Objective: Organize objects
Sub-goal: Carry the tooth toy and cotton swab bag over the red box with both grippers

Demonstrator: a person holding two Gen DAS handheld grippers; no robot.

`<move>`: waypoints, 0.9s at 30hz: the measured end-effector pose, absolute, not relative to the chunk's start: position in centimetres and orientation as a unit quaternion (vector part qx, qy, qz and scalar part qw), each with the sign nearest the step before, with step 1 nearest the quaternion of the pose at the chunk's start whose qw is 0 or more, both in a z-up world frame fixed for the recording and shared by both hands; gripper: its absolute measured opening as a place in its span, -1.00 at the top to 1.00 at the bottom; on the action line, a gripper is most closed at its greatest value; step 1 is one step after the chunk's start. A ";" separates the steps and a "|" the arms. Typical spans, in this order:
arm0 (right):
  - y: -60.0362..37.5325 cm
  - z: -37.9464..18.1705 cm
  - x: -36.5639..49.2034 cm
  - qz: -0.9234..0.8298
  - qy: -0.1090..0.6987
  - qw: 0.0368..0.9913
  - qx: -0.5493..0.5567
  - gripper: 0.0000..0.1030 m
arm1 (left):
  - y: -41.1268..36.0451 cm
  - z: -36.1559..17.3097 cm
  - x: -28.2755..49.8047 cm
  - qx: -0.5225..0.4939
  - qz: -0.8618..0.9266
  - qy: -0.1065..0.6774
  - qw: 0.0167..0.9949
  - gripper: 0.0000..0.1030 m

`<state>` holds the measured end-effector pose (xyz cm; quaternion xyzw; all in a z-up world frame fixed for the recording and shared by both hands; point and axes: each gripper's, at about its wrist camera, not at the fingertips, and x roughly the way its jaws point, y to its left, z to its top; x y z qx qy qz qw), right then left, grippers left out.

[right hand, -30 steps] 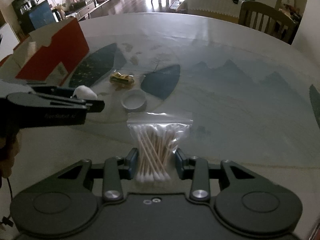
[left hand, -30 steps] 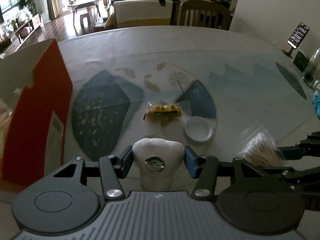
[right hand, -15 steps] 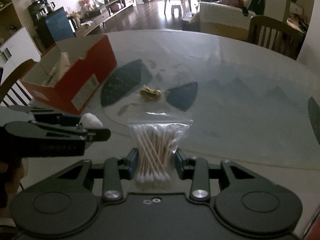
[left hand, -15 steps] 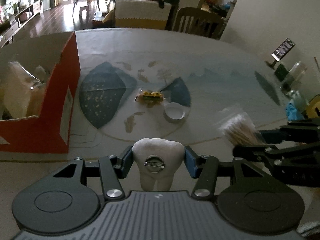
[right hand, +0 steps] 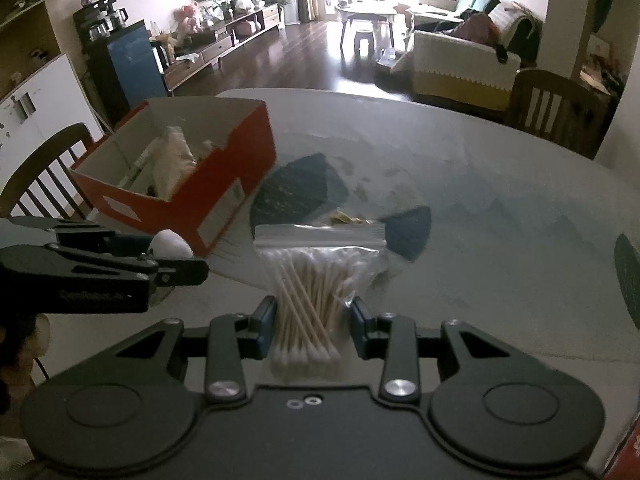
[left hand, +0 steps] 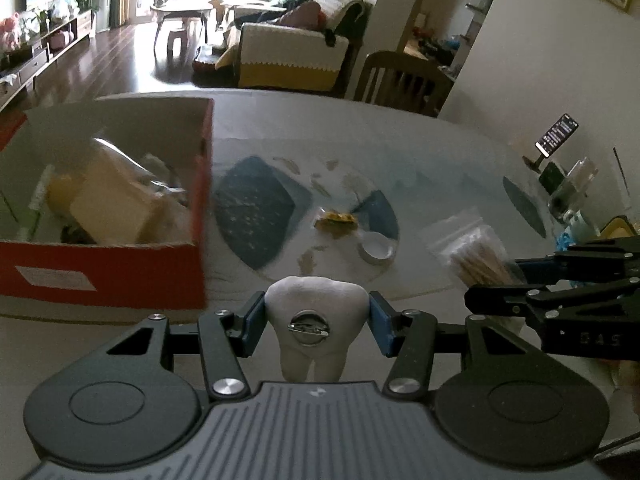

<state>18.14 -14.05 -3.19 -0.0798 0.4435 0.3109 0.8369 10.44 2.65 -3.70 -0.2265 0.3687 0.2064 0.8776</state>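
The left tongs [left hand: 316, 322] are clamped on a white tooth-shaped object [left hand: 316, 320] with a round metal disc on its face, held above the table [left hand: 440, 160]; the right tongs [right hand: 313, 322] pinch a clear zip bag of cotton swabs [right hand: 316, 280] — also off the table; the red cardboard box [left hand: 100, 276] stands open to the left, already holding several items; a yellow wrapped snack [left hand: 335, 220] and a small white lid [left hand: 376, 246] lie just beside each other on the patterned cloth — well apart from the box.
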 end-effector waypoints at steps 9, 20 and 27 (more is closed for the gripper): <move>-8.6 -1.7 17.0 0.319 0.432 0.839 -0.084 0.29 | 6.4 -2.1 6.5 -0.215 0.210 0.355 0.885 -0.03; -0.6 -0.9 16.7 0.334 0.415 0.841 -0.097 0.29 | 12.0 -0.8 2.0 -0.196 0.231 0.347 0.888 -0.03; 3.6 -1.0 17.6 0.338 0.407 0.840 -0.116 0.29 | 16.3 -0.4 0.8 -0.181 0.248 0.348 0.886 -0.03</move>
